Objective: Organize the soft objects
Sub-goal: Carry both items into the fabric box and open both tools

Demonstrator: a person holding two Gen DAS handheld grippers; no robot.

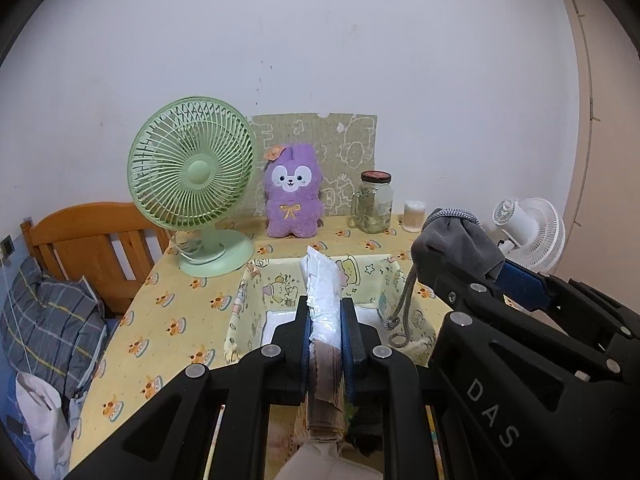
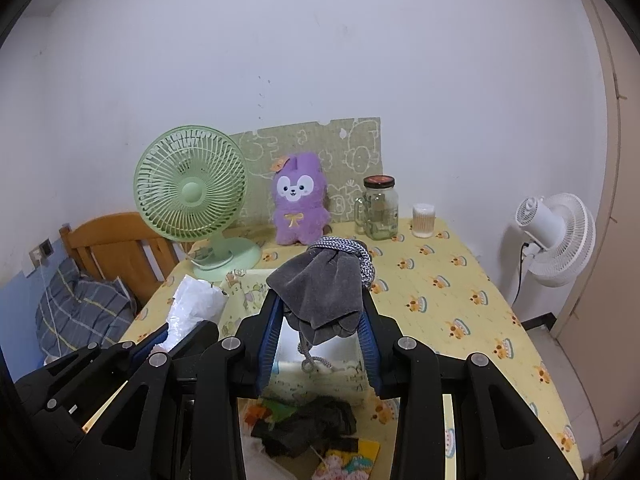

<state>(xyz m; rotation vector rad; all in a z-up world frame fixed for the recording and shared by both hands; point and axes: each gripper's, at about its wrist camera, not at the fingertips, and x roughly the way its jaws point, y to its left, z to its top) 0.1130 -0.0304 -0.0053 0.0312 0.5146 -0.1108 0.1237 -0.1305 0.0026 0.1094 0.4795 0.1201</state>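
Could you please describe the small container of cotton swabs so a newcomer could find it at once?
Look along the back edge of the yellow table, against the wall. Right of the purple plush stands a glass jar; the cotton swab container is just right of it, short, pale and lidless-looking.

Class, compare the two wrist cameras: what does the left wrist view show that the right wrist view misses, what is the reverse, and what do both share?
Only the left wrist view: the brownish fabric under the white plastic-wrapped bundle clamped in the left gripper.
Only the right wrist view: dark clothes and a colourful printed item on the table near the camera.
Both: the green fan, purple plush, glass jar, yellow fabric bin, and the right gripper holding the grey drawstring pouch.
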